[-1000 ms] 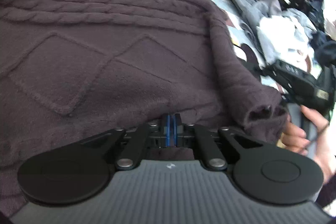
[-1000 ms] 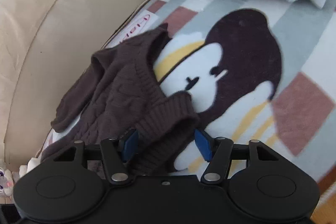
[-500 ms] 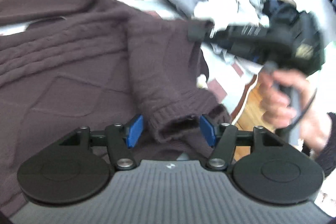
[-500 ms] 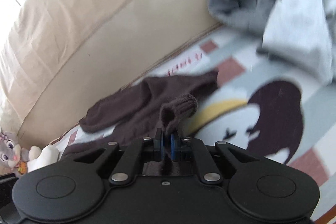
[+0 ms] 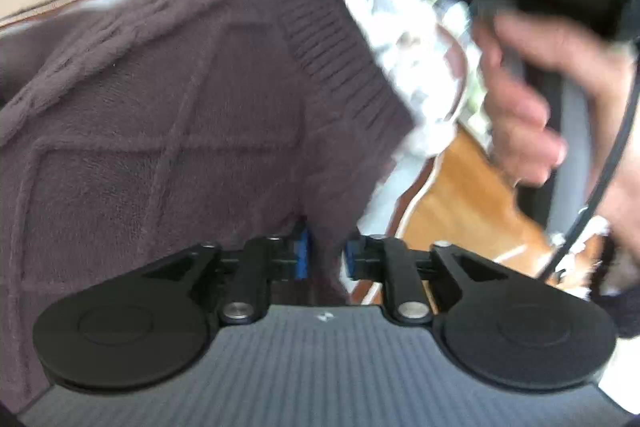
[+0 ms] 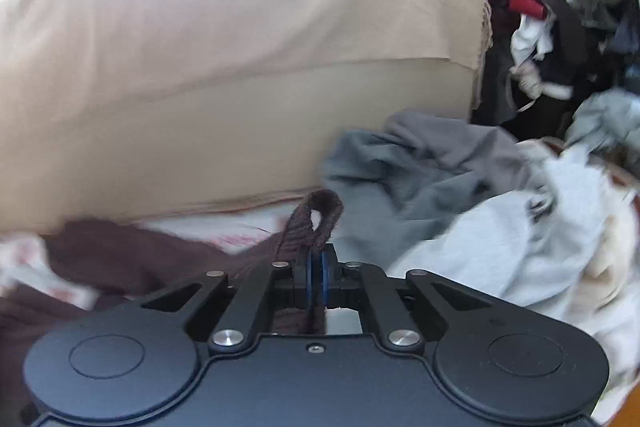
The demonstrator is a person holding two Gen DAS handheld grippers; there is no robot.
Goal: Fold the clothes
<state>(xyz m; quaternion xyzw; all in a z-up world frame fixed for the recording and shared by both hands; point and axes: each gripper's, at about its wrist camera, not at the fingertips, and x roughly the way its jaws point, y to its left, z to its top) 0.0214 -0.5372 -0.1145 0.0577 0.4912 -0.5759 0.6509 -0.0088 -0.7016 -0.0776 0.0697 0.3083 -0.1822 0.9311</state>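
Observation:
A dark brown cable-knit sweater (image 5: pixel 160 115) fills the left wrist view, its ribbed hem lifted and stretched. My left gripper (image 5: pixel 326 255) is closed on a corner of the hem, with a narrow gap between the blue pads filled by fabric. In the right wrist view my right gripper (image 6: pixel 316 267) is shut on another ribbed part of the sweater (image 6: pixel 316 223), which loops up above the pads. The rest of the sweater (image 6: pixel 120 259) trails down to the left. The right gripper and the hand holding it (image 5: pixel 528 95) show at the upper right of the left wrist view.
A beige sofa back (image 6: pixel 240 67) rises behind. Grey and pale blue garments (image 6: pixel 460 187) lie heaped at the right, with a darker clothes pile (image 6: pixel 560 27) beyond. A wooden floor (image 5: pixel 472 203) shows below the patterned cover's edge.
The left gripper, open around a sleeve cuff half a second ago, has closed on the hem. Both grippers have lifted, raising the sweater's edge off the cover.

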